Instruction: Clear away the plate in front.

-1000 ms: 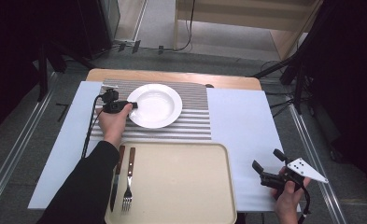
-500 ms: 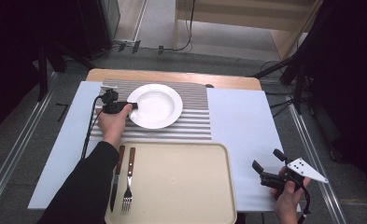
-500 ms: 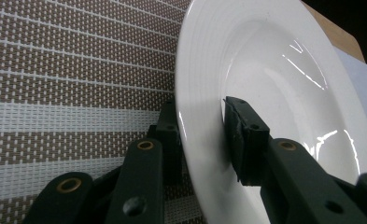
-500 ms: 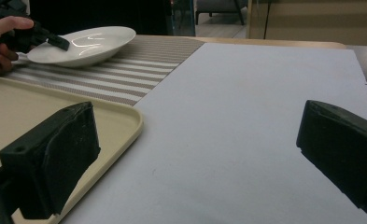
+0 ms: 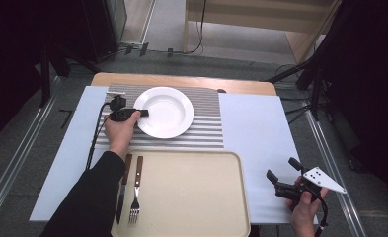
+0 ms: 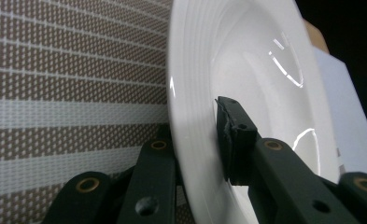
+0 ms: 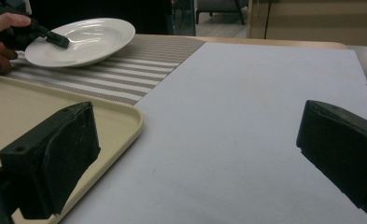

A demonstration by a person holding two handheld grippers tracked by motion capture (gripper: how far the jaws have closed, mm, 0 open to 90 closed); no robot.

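A white deep plate point(image 5: 164, 111) rests on a striped placemat point(image 5: 206, 131) at the back of the table. My left gripper point(image 5: 143, 113) has the plate's left rim between its jaws. In the left gripper view one pad point(image 6: 232, 135) lies on the plate point(image 6: 265, 70) inside the rim, and the other jaw sits under the rim. These jaws have just been closing on that rim. My right gripper point(image 5: 282, 168) is held low at the front right over the white sheet, its jaws wide apart with nothing between them point(image 7: 200, 140).
A beige tray point(image 5: 191, 197) lies at the front centre. A knife point(image 5: 122, 190) and a fork point(image 5: 136, 190) lie side by side across its left edge. A pale sheet point(image 5: 255, 138) covers the table around the placemat. Dark floor surrounds the table.
Both hands keep their places. The plate stays where it was on the placemat, and the left gripper remains at its left rim.
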